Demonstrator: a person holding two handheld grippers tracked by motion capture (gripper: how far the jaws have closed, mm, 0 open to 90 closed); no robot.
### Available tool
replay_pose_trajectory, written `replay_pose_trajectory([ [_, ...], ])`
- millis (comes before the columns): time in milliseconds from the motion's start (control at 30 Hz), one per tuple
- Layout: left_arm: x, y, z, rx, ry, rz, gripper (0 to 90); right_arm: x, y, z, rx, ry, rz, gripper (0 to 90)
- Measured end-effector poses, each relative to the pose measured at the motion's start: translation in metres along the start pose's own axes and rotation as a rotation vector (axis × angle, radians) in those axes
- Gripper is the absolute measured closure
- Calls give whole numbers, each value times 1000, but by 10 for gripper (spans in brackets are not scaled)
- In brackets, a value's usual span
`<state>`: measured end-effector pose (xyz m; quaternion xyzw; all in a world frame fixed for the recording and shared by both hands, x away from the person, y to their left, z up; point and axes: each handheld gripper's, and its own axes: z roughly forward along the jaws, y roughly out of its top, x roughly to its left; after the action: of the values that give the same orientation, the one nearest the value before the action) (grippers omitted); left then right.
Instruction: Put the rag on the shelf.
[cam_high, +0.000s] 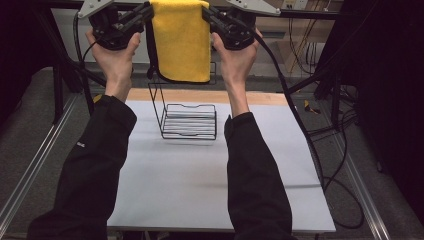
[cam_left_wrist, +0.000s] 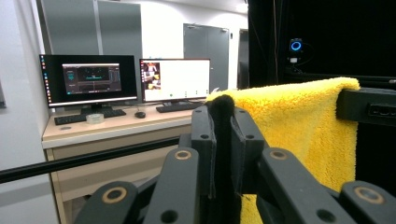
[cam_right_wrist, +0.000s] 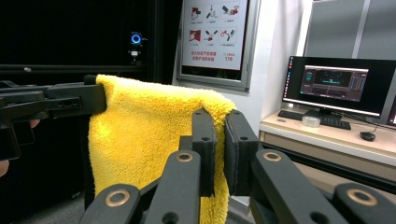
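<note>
From the high view, a yellow microfiber towel (cam_high: 181, 42) hangs in the air, stretched between the two grippers up past the far edge of the table (cam_high: 200, 185). The left gripper (cam_high: 146, 14) has its jaws clamped on the towel's top left corner and the right gripper (cam_high: 206, 14) is clamped on the top right corner, so the cloth drapes straight down between them. Below it, a black wire rack (cam_high: 189, 121) sits on the white tabletop near the far edge, roughly centred, with its tall wire back rising behind the towel's lower edge. Whether the towel touches the rack, can't tell.

In the left gripper view, the left gripper (cam_left_wrist: 222, 122) has its jaws pressed together on the towel's (cam_left_wrist: 299, 126) dark-edged corner, and the right gripper (cam_left_wrist: 348, 105) pinches the far corner.

In the right gripper view, the right gripper (cam_right_wrist: 219, 135) is squeezed onto the fluffy yellow towel (cam_right_wrist: 140, 140), and the left gripper (cam_right_wrist: 93, 98) grips the opposite corner at the left.
</note>
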<state>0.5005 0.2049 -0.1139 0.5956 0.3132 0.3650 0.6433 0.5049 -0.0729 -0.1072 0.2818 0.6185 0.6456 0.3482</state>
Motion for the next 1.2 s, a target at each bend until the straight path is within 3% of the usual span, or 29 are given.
replay_pose_trajectory([
  [467,13,-14,13,9,3,1,811,-9,-11,18,19,-5,-23,843],
  [1200,8,-61,1,99,-49,25,811,-7,-57,4,121,25,-9,842],
])
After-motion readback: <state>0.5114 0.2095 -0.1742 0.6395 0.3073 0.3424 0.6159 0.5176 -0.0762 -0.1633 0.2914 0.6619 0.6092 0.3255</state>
